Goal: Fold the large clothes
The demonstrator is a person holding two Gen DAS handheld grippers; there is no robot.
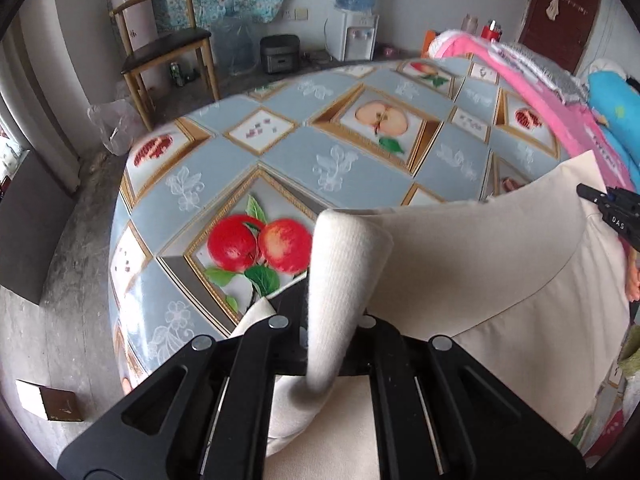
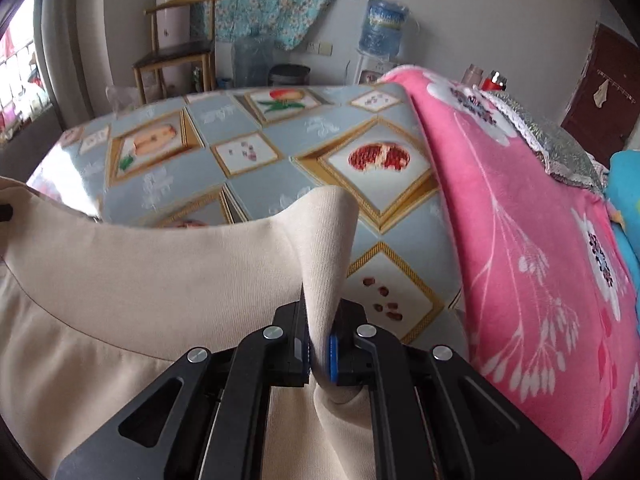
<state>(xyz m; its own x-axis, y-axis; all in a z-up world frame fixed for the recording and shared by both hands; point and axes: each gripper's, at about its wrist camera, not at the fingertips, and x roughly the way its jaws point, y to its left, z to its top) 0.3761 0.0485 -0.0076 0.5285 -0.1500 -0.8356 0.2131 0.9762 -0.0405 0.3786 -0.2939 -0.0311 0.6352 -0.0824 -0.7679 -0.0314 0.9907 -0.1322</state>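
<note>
In the left wrist view the left gripper (image 1: pixel 320 332) has its fingertips buried under a rolled-up corner of the beige garment (image 1: pixel 480 248), so the pads themselves cannot be seen; the jaws stand pressed together, pinching that corner, which rises as a pale tube straight ahead of the camera. The cloth's lower edge is cut off by the gripper body. From the pinch the garment spreads rightward in a broad curved fold over the fruit-patterned tablecloth (image 1: pixel 280 148), hiding the table's near right part. At the far right edge a black tip of the right gripper (image 1: pixel 592 194) pokes in, mostly cropped.

In the right wrist view the left gripper shows only as a dark sliver at the left border, probably its fingertip. The garment (image 2: pixel 140 264) stretches from there across to the right gripper (image 2: pixel 320 356), whose jaws are clamped on a pinched peak of fabric between blue pads (image 2: pixel 332 354). Just to the right lies a pink floral blanket (image 2: pixel 520 240), overlapping the table's edge and covering what sits beneath it.
</note>
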